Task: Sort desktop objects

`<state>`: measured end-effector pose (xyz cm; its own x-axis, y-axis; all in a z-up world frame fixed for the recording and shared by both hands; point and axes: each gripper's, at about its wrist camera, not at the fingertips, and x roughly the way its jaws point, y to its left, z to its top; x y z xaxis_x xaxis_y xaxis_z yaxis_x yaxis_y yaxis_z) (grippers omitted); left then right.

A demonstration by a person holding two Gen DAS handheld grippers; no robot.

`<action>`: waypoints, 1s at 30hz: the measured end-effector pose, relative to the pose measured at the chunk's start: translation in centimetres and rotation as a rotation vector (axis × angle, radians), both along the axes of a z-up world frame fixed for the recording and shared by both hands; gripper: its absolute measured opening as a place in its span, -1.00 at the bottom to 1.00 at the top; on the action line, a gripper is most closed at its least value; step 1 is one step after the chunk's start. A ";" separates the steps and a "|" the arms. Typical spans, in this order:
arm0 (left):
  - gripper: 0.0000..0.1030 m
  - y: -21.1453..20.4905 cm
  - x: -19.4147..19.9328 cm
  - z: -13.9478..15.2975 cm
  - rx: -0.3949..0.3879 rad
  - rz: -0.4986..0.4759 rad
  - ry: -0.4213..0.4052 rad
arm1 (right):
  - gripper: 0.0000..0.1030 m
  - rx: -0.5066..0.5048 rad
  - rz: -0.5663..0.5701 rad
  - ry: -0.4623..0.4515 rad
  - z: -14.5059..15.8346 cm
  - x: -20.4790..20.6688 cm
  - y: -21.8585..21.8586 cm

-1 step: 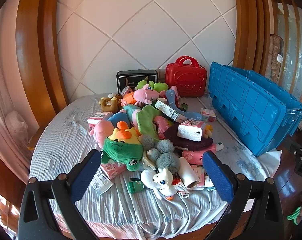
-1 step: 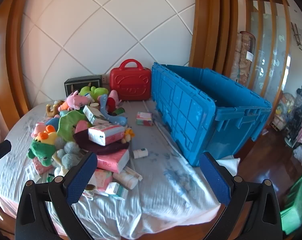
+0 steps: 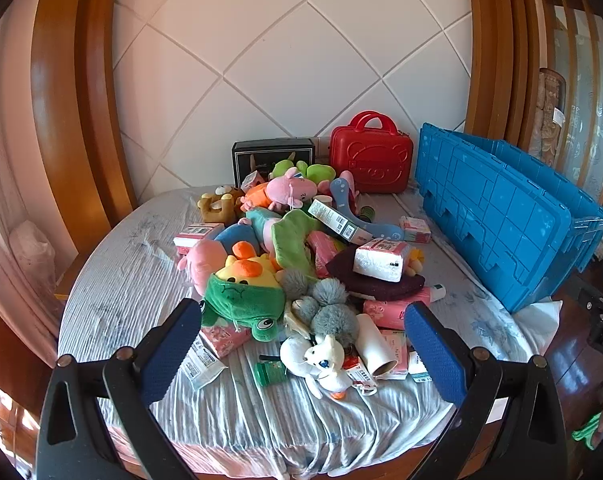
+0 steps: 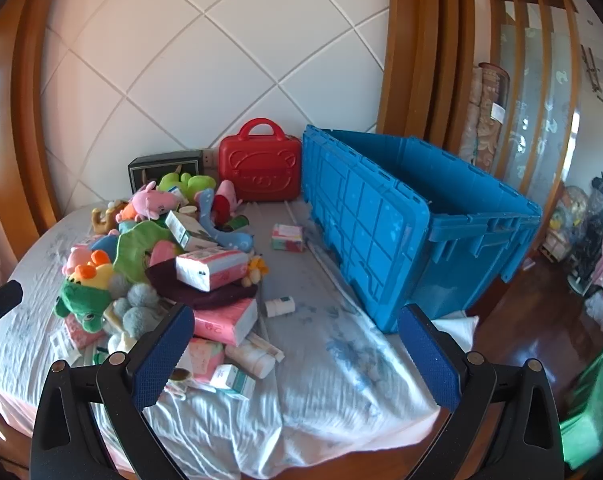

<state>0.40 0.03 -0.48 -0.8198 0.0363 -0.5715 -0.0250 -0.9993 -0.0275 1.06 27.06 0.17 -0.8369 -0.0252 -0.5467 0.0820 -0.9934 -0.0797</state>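
A heap of plush toys, tissue packs and small boxes lies on a cloth-covered table (image 3: 113, 280). In it are a green frog plush (image 3: 245, 300), a grey fluffy toy (image 3: 325, 312), a white plush (image 3: 321, 360) and a white tissue pack (image 3: 381, 260), which also shows in the right wrist view (image 4: 211, 268). A blue crate (image 3: 493, 216) stands open on the right; it also shows in the right wrist view (image 4: 413, 220). My left gripper (image 3: 301, 354) is open and empty, held back above the table's near edge before the heap. My right gripper (image 4: 295, 354) is open and empty over the near cloth.
A red case (image 3: 371, 160) and a black box (image 3: 273, 156) stand against the tiled back wall. A small white bottle (image 4: 279, 306) and a small pack (image 4: 287, 237) lie between heap and crate. Wooden floor lies to the right of the table.
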 end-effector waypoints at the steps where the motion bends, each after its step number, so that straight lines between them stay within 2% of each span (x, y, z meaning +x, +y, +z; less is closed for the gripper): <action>1: 1.00 0.0 -0.1 0.0 -0.002 0.002 -0.002 | 1.00 0.000 0.001 0.000 0.0 0.1 0.0; 13: 1.00 0.5 0.5 0.0 -0.025 -0.006 0.002 | 1.00 0.000 0.003 -0.003 -0.1 0.3 0.1; 30: 1.00 -0.4 -0.1 -1.0 -0.002 0.006 -0.013 | 1.00 0.007 0.023 -0.036 -1.1 -0.3 -0.9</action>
